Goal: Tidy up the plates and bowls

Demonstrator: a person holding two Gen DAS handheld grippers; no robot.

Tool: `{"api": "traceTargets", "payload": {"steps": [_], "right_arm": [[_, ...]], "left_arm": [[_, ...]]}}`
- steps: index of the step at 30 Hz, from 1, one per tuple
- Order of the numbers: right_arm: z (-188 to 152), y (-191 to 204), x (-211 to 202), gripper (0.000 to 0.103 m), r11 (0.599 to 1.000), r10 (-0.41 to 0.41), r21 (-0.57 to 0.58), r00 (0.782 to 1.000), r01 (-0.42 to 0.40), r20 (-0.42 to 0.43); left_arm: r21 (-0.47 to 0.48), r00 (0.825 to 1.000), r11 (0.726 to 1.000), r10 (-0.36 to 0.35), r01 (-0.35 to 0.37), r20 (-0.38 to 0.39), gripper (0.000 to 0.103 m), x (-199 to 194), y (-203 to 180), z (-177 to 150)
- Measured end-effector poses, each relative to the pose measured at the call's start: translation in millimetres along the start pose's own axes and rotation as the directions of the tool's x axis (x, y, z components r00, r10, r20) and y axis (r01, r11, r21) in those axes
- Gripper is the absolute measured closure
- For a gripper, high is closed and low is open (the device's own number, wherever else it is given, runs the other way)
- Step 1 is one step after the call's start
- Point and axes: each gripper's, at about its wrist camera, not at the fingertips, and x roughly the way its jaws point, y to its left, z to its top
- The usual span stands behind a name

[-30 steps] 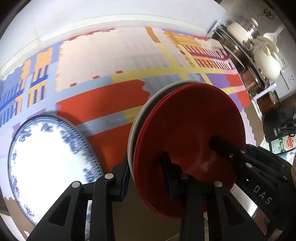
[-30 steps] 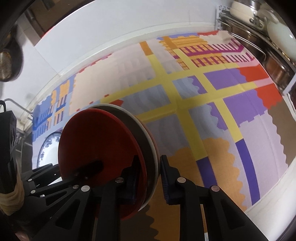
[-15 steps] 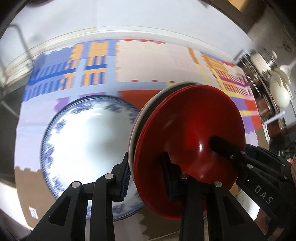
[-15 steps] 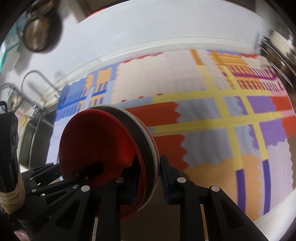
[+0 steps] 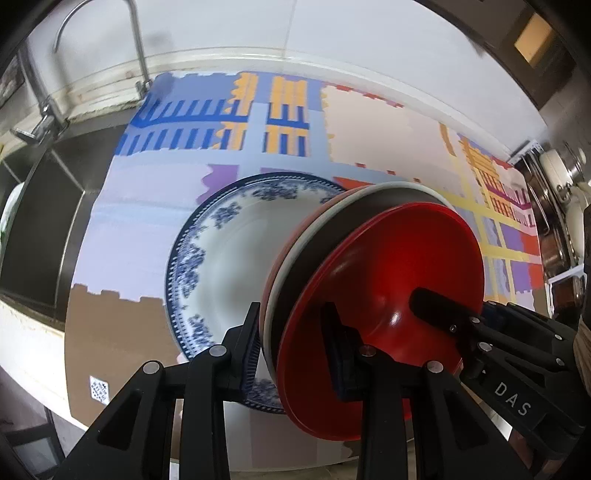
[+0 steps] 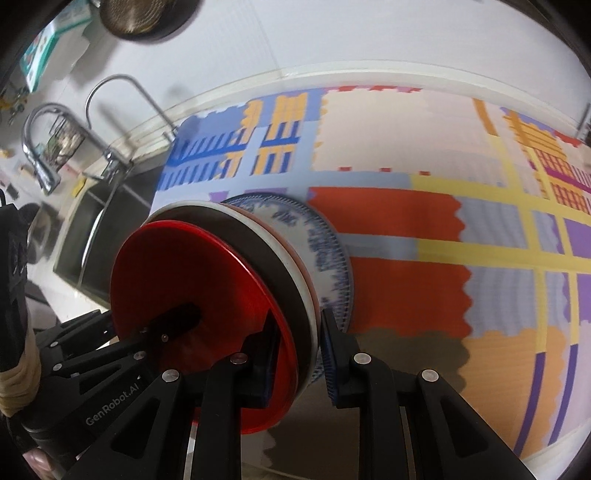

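Both grippers hold one tilted stack of plates, a red plate (image 5: 399,273) on top of a dark plate with a white rim (image 5: 317,251). My left gripper (image 5: 291,347) is shut on the stack's near rim. My right gripper (image 6: 295,354) is shut on the opposite rim of the stack (image 6: 192,280). The stack hangs just above a blue-and-white patterned plate (image 5: 229,254) lying on the colourful mat; this plate also shows in the right wrist view (image 6: 325,243). Whether the stack touches it is not clear.
A steel sink (image 5: 40,218) with a tap (image 5: 136,48) lies left of the mat (image 5: 384,129). A rack with pots (image 5: 557,206) stands at the right. The counter's front edge (image 5: 33,343) runs below the mat. A strainer (image 6: 147,18) hangs on the wall.
Both grippers have carried the plate stack to the left, from over the red patch of the mat to over the blue-and-white plate. The sink has come into view.
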Motion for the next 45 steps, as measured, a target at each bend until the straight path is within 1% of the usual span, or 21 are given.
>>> {"api": "traceTargets", "payload": {"steps": [10,14,17,36,41,44,45], "right_arm": [[0.1,15.4,23.0,0.08,1.0,0.025,-0.002,0.997,-0.026,-0.079],[0.7,15.3,32.8,0.08,0.999,0.031,0.013,0.993,-0.03,-0.112],[1.7,14.9,37.5,0.08,1.0,0.026,0.017,0.992,-0.024,-0.122],[16.6,16.8,45.0,0.08,1.0,-0.004,-0.004,0.997,0.004,-0.074],[18.9,17.6,44.9,0.079,1.0,-0.005,-0.006,0.999,0.005,-0.044],[20.3,18.6,43.9,0.079,1.0,-0.013,-0.007,1.0,0.013,-0.021],[20.8,18.9,43.4,0.078,1.0,-0.011,-0.007,1.0,0.011,-0.013]], "left_arm": [[-0.023,0.998,1.0,0.012,-0.013,-0.058,0.072,10.5,20.8,-2.5],[-0.028,0.997,1.0,0.0,-0.002,-0.082,0.072,18.1,24.9,-0.1],[-0.028,0.997,1.0,-0.008,0.006,-0.079,0.072,20.2,26.1,2.7],[-0.025,0.996,0.999,-0.046,0.044,-0.078,0.072,34.7,34.4,15.3],[-0.006,0.999,1.0,-0.029,0.029,-0.044,0.072,32.8,34.5,18.1],[0.007,1.0,1.0,-0.022,0.022,-0.017,0.068,29.0,36.0,20.6],[0.013,1.0,1.0,-0.015,0.015,-0.003,0.063,27.1,36.3,21.2]]}}
